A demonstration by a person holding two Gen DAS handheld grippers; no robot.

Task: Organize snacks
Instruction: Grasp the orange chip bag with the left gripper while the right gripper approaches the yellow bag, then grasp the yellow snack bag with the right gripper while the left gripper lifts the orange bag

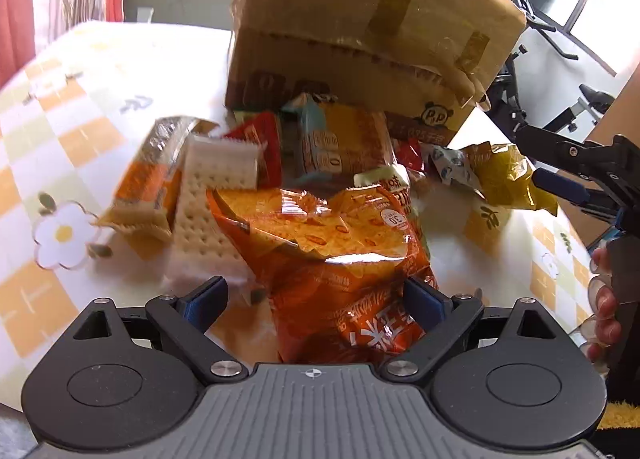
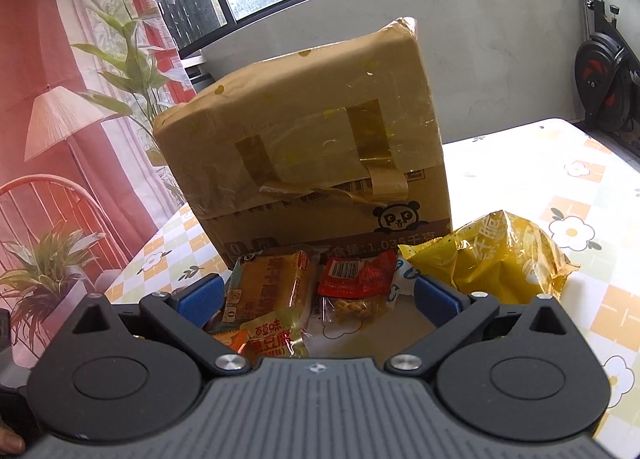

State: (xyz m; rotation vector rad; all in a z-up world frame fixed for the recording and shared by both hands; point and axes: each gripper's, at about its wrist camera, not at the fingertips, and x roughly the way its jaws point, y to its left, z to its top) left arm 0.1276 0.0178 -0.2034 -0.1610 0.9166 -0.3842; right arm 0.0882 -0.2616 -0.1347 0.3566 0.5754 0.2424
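On the worktop [image 1: 60, 131], covered with a white cloth printed in orange and pale green checks and white flowers, stands a brown cardboard box [image 1: 360, 31] patched with strips of glossy tan tape and marked with a small panda logo near its lower edge. Heaped against the box's front is a pile of snack packets: a large crinkled orange foil bag [image 1: 340, 259] nearest the left wrist camera; a clear-wrapped stack of pale square crackers [image 1: 212, 199] touching the bag's left side; an orange and clear packet [image 1: 148, 187] just left of the crackers; a small red sachet [image 1: 260, 139] behind them; an orange and teal wrapped cake packet [image 1: 340, 139] leaning at the box's foot; a yellow foil bag [image 1: 504, 175] at the pile's right end. Left gripper [image 1: 316, 295], black with blue finger pads: jaws spread wide, the orange foil bag lying between them, the left pad clear of it and the right pad at the bag's edge, contact uncertain. Right gripper [image 2: 316, 299], same make: jaws likewise apart, grasping nothing, poised over the cake packet [image 2: 272, 283], a red sachet with a barcode [image 2: 356, 275] and a small yellow packet [image 2: 272, 335], the yellow foil bag [image 2: 492, 259] just right of its right finger. Right gripper also visible at the right edge of the left wrist view [image 1: 532, 157], held by a hand [image 1: 604, 299].
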